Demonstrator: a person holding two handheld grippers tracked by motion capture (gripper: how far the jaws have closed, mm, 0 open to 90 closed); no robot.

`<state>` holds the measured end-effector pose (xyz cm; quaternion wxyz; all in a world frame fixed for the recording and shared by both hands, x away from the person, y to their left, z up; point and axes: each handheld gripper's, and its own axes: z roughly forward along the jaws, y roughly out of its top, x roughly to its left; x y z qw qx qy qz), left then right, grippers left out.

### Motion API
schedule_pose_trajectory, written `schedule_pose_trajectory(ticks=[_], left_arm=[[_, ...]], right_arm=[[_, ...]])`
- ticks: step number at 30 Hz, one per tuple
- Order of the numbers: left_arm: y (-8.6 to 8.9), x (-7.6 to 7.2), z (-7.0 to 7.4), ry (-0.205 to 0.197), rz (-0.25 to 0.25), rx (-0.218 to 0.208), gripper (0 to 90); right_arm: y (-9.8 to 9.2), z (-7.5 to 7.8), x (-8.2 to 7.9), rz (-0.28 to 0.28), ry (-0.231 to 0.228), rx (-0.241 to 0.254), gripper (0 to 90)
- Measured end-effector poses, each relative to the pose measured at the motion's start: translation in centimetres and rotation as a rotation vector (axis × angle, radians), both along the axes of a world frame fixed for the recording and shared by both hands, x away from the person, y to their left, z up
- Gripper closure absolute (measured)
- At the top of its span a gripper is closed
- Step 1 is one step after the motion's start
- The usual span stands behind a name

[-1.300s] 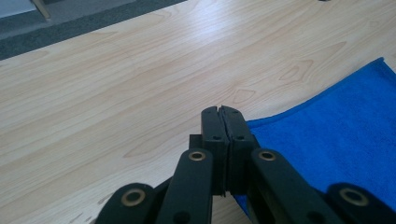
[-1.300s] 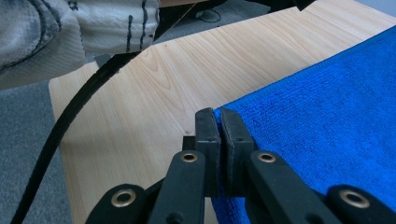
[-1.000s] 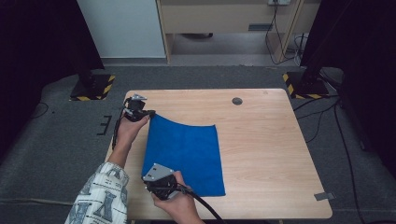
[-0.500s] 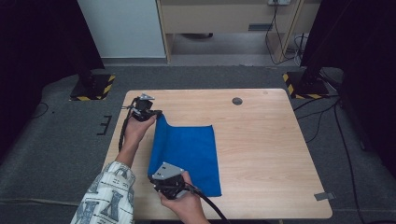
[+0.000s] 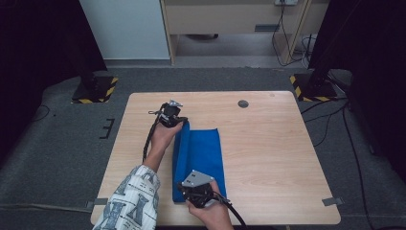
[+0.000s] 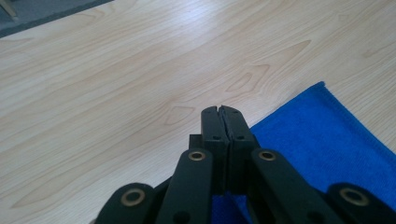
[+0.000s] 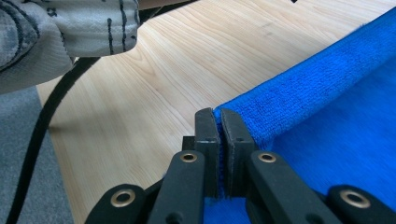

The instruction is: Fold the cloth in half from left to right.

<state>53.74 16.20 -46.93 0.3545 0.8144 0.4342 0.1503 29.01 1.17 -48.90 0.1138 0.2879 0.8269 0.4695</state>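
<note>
Two grippers pinch one blue cloth on the wooden table. It is a bright royal blue with a nubbly, towel-like pile and a narrow stitched hem along its edges, both plain in the right gripper view. From the high view it lies as a tall, narrow strip a little left of the table's middle, running from the near edge toward the far side. Its left edge is lifted and rolled inward — a raised ridge of fabric stands above the flat part, which rests on the wood to the right of it.

At the far end of that ridge the left gripper has its jaws pressed together on the cloth's far-left corner; in the left gripper view the black jaws meet almost flush, with blue fabric showing between them lower down and more cloth spreading off to the right on the bare wood. At the near end the right gripper is clamped on the near-left corner — in the right gripper view the fold of towel rises straight from the closed tips and stretches away as a thick rounded edge.

A patterned sleeve covers the left forearm, and a black cable trails beside it.
</note>
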Motion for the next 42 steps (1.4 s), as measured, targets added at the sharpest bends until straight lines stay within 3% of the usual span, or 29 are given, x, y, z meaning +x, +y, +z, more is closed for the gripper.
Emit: schedule_pose_trajectory(ticks=[18, 32, 42], left_arm=[[-4.3, 0.3, -1.4, 0.024, -0.042, -0.001, 88.8], [-6.6, 0.7, -1.9, 0.035, -0.051, -0.005, 88.8], [-7.5, 0.7, -2.0, 0.038, -0.061, 0.003, 88.8]], right_arm=[[-4.2, -1.1, -0.1, -0.035, 0.042, -0.008, 86.6], [-6.9, -1.9, 0.0, -0.065, 0.079, -0.01, 85.2], [-7.7, -1.7, -0.1, -0.067, 0.079, -0.016, 85.1]])
